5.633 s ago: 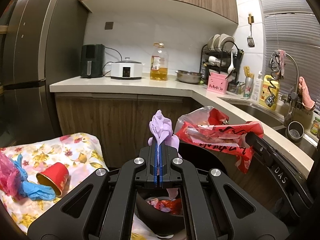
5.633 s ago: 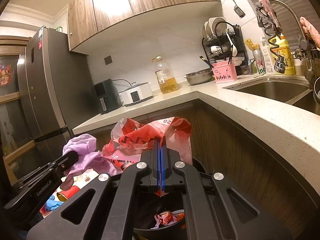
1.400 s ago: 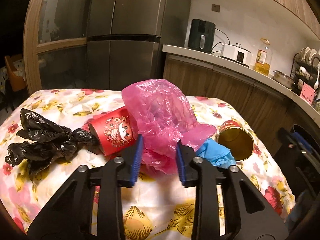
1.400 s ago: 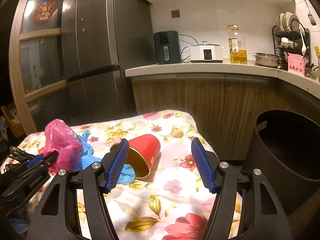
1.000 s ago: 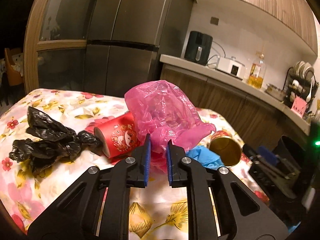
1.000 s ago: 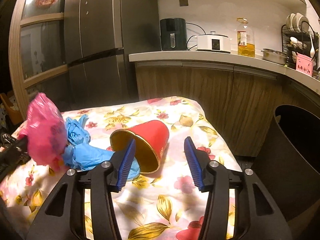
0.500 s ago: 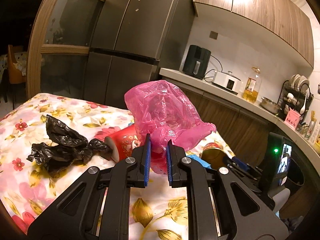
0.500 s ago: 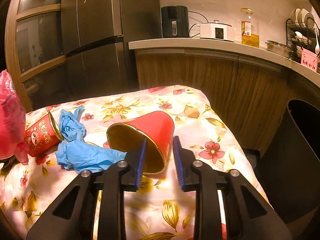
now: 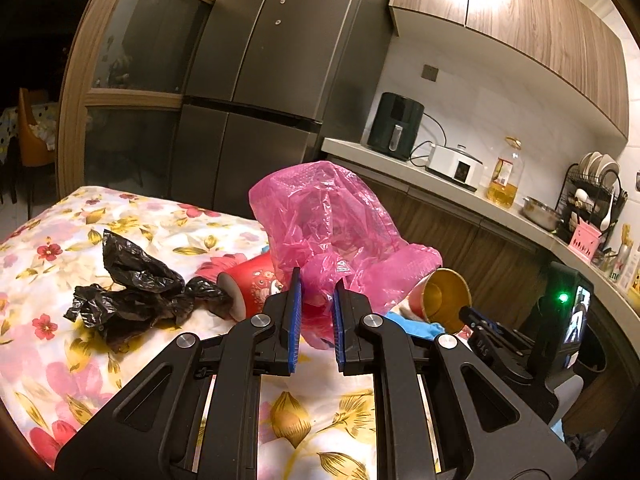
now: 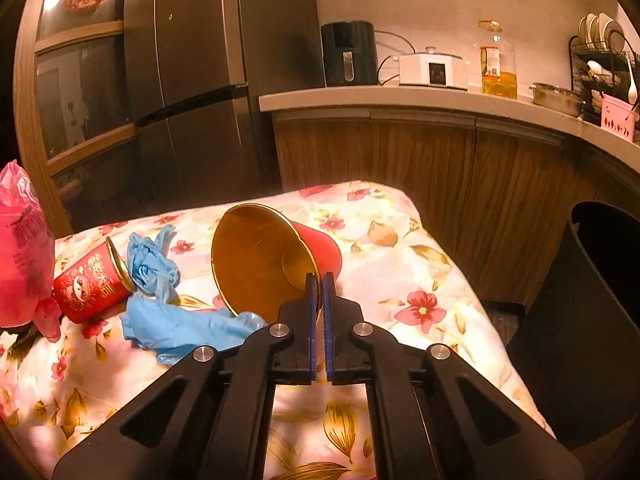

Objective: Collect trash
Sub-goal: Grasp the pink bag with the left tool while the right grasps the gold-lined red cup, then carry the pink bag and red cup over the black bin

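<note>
Nearest the right wrist camera, the right hand-held gripper [image 10: 319, 280] has its blue pads drawn almost together on the lower rim of the gold-lined red cup [image 10: 272, 258], one pad inside the mouth and one outside; the cup lies tipped on its side with its mouth toward the camera. Nearest the left wrist camera, the left hand-held gripper [image 9: 315, 280] is narrowed onto a gathered fold of the pink plastic bag [image 9: 332, 236], which billows up above the pads, and most of it looks clear of the cloth.

Just beyond, on the floral tabletop [image 10: 400, 240], a crumpled blue glove [image 10: 168, 300] lies touching the gripped cup's rim, and a second red cup [image 10: 90, 286] with a printed figure lies on its side beside it. In the left view a black plastic bag [image 9: 128, 292] sits crumpled to the left of that printed cup, untouched.

Farther right, past the tabletop's edge and set lower, stands the dark trash bin [image 10: 592, 320] with its mouth open.

The step in hand appears to be the pick-up: both pieces are gripped but not yet carried. The next move likely calls for lifting both clear and swinging them right, over the bin's opening, before letting go. The thin rim pinch could let the cup swivel, and the loose bag may drag the glove or printed cup along.

Behind everything run the wooden cabinets, the counter with its appliances, and the tall steel fridge [image 10: 192, 80].
</note>
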The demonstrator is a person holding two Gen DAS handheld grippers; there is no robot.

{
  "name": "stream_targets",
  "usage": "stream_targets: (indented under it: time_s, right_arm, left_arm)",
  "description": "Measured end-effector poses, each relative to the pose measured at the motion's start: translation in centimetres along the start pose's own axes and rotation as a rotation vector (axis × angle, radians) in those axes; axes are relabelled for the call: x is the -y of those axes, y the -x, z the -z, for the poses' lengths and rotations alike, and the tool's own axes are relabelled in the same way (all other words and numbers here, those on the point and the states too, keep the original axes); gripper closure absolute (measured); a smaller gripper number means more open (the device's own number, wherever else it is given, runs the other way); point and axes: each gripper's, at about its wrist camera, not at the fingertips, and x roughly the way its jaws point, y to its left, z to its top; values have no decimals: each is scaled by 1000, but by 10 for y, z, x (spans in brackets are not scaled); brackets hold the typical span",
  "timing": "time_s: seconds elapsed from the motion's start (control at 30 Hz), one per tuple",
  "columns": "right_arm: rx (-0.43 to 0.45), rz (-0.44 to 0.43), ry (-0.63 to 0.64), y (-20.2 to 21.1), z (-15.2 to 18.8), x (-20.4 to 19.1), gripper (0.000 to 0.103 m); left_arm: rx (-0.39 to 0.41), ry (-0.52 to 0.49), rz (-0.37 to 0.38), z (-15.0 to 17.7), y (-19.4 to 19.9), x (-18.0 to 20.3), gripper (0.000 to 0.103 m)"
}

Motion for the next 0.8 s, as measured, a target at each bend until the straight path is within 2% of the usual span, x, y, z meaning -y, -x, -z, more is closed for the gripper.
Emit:
stream_targets:
  time_s: [0.4, 0.8]
  right_arm:
    - [72, 9, -24, 36, -9, 14, 99]
    - [180, 48, -81, 92, -24, 51, 99]
  left_arm:
    - [17, -16, 18, -3, 11, 11, 91]
    - [40, -77, 90, -9, 25, 59, 91]
